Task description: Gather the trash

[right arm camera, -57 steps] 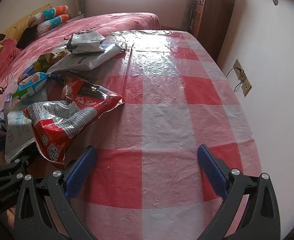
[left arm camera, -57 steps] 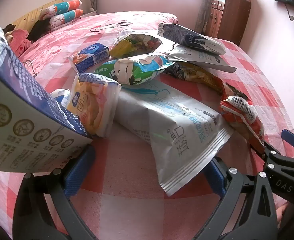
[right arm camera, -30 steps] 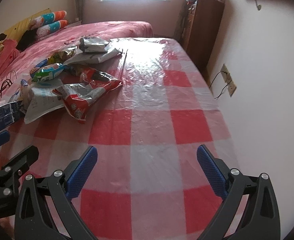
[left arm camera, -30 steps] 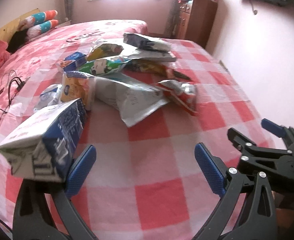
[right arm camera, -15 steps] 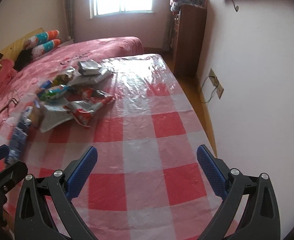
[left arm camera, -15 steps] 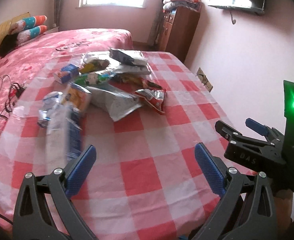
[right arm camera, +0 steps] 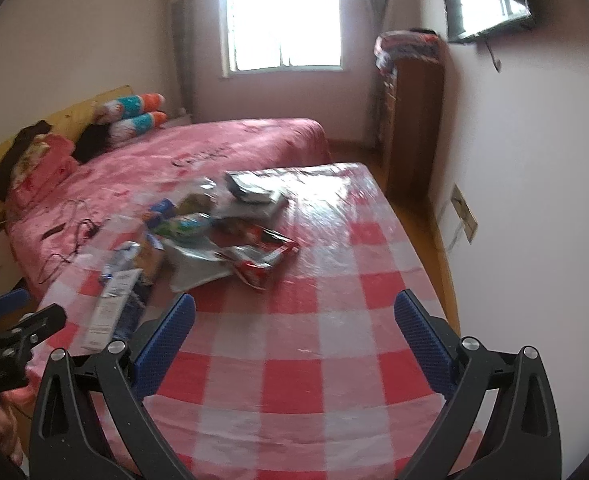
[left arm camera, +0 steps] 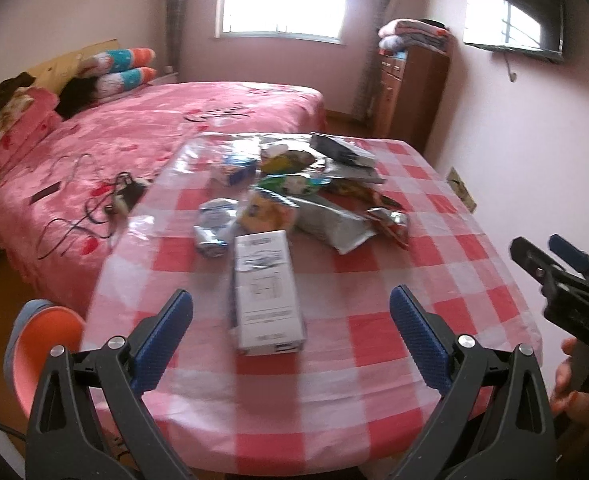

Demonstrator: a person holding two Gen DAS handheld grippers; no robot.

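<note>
A glossy plastic sheet covers the red-and-white checked cloth on the counter — it shines white toward the window end. The carton lying flat looks like smooth printed card, the wrappers crinkled foil and shiny plastic film. The left claw has matt black plastic arms with ribbed blue pads — the cabinet is brown wood.

Table in red-and-white checked plastic cloth, white carton lying flat near front, heap of snack wrappers behind
</note>
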